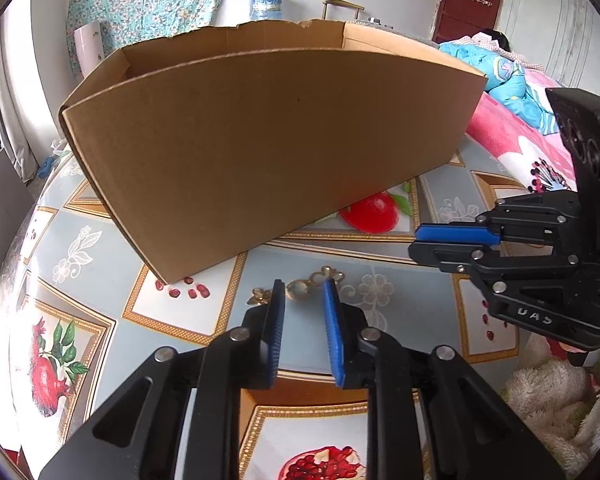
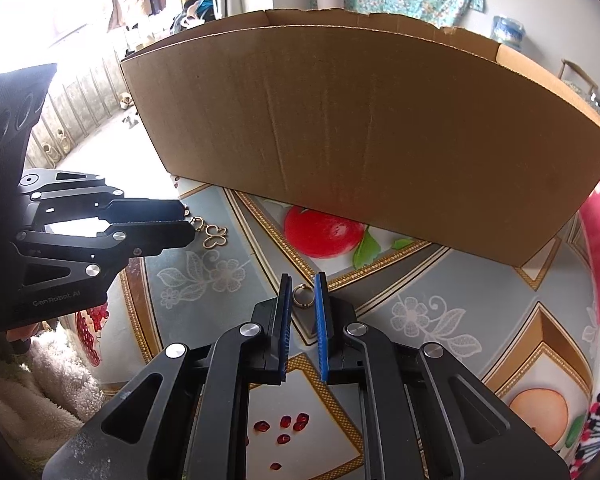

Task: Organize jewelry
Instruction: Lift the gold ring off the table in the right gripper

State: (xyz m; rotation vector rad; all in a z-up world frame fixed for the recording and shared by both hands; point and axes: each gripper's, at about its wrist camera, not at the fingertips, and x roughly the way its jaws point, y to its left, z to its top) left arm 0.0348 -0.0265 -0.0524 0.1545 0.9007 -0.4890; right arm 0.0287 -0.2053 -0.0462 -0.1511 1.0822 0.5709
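I am holding my left gripper (image 1: pixel 304 285) tilted down over the table (image 1: pixel 204 308), which is wearing a glossy grey-and-white cloth printed with pomegranates and gold borders. Its blue-padded fingers are standing at a narrow gap, straddling a gold linked ornament (image 1: pixel 298 289) of flower, oval and butterfly shapes that is lying flat on the cloth. The oval link is sitting between the fingertips, the flower is poking out to the left and the butterfly to the right, and I am not seeing the pads pressing on any of it. My right gripper (image 2: pixel 303 279) is pointing down at the cloth just beside the left one, and its fingers are drawn in narrow on a small gold ring (image 2: pixel 303 295), which is filling almost the whole gap between the tips while resting on the table. Both pieces are lying close in front of a large open brown cardboard box (image 1: pixel 260 152), which is standing on the table just behind them with its long wall facing me. A fluffy cream sleeve (image 1: pixel 556 396) is showing under the right gripper.
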